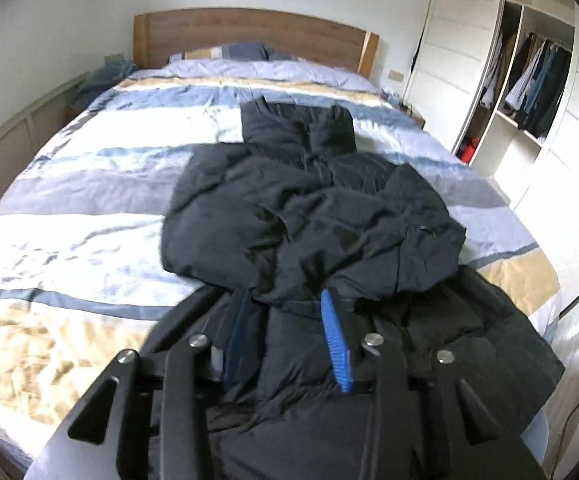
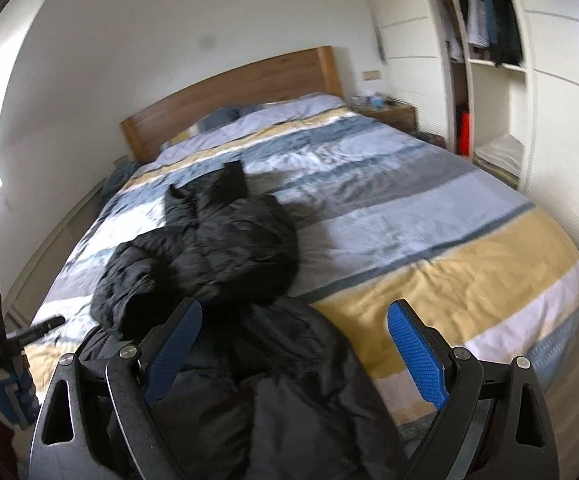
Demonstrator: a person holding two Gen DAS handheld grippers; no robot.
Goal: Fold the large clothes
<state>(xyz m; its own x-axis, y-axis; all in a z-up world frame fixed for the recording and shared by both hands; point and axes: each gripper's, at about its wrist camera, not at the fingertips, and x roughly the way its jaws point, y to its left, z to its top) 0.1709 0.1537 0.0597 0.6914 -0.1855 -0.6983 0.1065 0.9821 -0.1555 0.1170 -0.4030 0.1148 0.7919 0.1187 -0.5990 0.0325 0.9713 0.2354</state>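
A black puffer jacket (image 1: 313, 208) lies on the striped bed, collar toward the headboard, its upper part bunched. It also shows in the right wrist view (image 2: 217, 240). My left gripper (image 1: 285, 300) has its blue-padded fingers (image 1: 335, 344) closed partway on a thick fold of the jacket's lower part. My right gripper (image 2: 295, 314) is open wide, its blue pads (image 2: 413, 348) apart, just above the jacket's near hem and holding nothing. The left gripper's handle (image 2: 5, 344) shows at the far left of the right wrist view.
The bed (image 1: 69, 240) has a striped blue, white and yellow cover and a wooden headboard (image 1: 249, 36). An open wardrobe (image 1: 529, 80) with hanging clothes stands to the right. A bedside table (image 2: 389, 114) is beside the headboard.
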